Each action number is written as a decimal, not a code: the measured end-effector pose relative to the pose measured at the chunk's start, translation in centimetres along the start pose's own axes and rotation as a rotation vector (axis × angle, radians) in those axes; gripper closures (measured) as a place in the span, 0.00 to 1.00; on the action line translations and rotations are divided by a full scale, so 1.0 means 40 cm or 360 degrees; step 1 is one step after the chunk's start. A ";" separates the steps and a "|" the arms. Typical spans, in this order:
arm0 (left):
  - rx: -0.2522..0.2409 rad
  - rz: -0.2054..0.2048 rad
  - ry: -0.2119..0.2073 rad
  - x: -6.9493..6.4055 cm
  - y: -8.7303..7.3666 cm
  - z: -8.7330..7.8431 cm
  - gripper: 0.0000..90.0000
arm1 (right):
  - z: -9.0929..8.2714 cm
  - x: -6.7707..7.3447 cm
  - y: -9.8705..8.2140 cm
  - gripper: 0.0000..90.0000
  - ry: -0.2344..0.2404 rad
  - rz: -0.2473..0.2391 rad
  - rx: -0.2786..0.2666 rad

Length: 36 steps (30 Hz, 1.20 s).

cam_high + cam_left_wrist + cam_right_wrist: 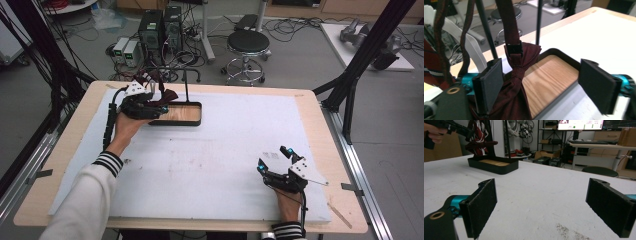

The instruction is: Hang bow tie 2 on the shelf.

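A dark red bow tie [515,85] hangs by its strap and black clasp [514,48] from a thin black stand, over the near end of a black tray with a wooden floor [554,75]. My left gripper [541,83] is open wide around the bow tie, which lies against the left pad [490,82] and well apart from the right one. From above, the left gripper [159,100] sits at the tray's [196,121] left end by the bow tie [169,95]. My right gripper [273,157] rests open on the white mat, with nothing between its jaws [545,205].
A white mat [225,150] covers the wooden table. The stand's black posts [186,85] rise from the tray's back. A striped red tie [431,67] and white strap [466,40] hang beside the bow tie. A stool [248,45] and computers stand behind the table.
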State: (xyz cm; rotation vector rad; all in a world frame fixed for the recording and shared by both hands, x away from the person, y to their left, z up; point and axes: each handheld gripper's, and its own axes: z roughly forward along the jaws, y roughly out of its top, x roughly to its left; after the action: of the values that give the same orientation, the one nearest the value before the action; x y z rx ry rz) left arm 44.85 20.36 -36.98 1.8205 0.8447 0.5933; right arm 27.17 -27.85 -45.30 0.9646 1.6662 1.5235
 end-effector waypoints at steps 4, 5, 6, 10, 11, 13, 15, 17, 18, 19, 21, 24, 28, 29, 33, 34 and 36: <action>-0.0092 0.0015 -0.0066 -0.012 -0.017 -0.040 0.17 | 0.000 0.000 0.000 0.10 0.0001 -0.0001 0.0003; -0.0100 0.0031 -0.0074 -0.017 -0.021 -0.050 0.16 | 0.000 0.000 0.000 0.10 -0.0001 -0.0004 0.0004; -0.0102 0.0034 -0.0091 -0.022 -0.025 -0.060 0.16 | 0.000 0.001 0.000 0.10 -0.0001 -0.0002 0.0004; -0.0167 0.0079 -0.0178 -0.047 -0.044 -0.105 0.16 | 0.000 0.001 0.000 0.10 -0.0006 -0.0016 0.0002; -0.0189 0.0094 -0.0197 -0.053 -0.050 -0.119 0.16 | 0.001 0.001 0.000 0.10 -0.0003 -0.0021 -0.0002; -0.0231 0.0130 -0.0225 -0.066 -0.063 -0.146 0.16 | 0.000 0.002 0.000 0.10 -0.0007 -0.0013 0.0001; -0.0244 0.0154 -0.0234 -0.071 -0.071 -0.161 0.16 | 0.001 0.001 0.000 0.10 -0.0008 -0.0027 -0.0004; -0.0269 0.0202 -0.0244 -0.080 -0.088 -0.189 0.16 | 0.000 0.005 0.000 0.10 -0.0013 -0.0019 0.0001; -0.0290 0.0205 -0.0243 -0.084 -0.108 -0.217 0.16 | -0.001 0.005 0.000 0.10 -0.0015 -0.0024 0.0003; -0.0304 0.0206 -0.0240 -0.086 -0.119 -0.230 0.16 | -0.001 0.005 0.000 0.10 -0.0015 -0.0025 0.0004; -0.0334 0.0189 -0.0216 -0.088 -0.141 -0.257 0.16 | -0.001 0.005 0.000 0.10 -0.0018 -0.0030 -0.0004; -0.0378 0.0165 -0.0181 -0.090 -0.172 -0.288 0.16 | -0.001 0.005 0.000 0.10 -0.0020 -0.0030 -0.0005; -0.0450 0.0105 -0.0122 -0.101 -0.217 -0.323 0.16 | -0.001 0.005 0.000 0.10 -0.0023 -0.0027 -0.0004; -0.0456 0.0101 -0.0112 -0.104 -0.229 -0.329 0.16 | -0.001 0.004 0.000 0.10 -0.0026 -0.0036 -0.0009; -0.0485 0.0102 -0.0034 -0.114 -0.273 -0.348 0.16 | -0.001 0.005 0.000 0.10 -0.0029 -0.0035 -0.0006; -0.0506 0.0084 -0.0023 -0.115 -0.285 -0.352 0.16 | -0.002 0.005 0.000 0.10 -0.0026 -0.0028 -0.0003; -0.0524 0.0095 0.0032 -0.118 -0.303 -0.359 0.16 | -0.001 0.005 0.000 0.10 -0.0030 -0.0028 -0.0007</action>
State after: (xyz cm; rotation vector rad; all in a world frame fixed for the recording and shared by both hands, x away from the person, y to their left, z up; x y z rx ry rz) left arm 28.11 28.17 -42.88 1.5455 0.6634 0.7440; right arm 27.03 -27.71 -45.31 0.9567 1.6532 1.5018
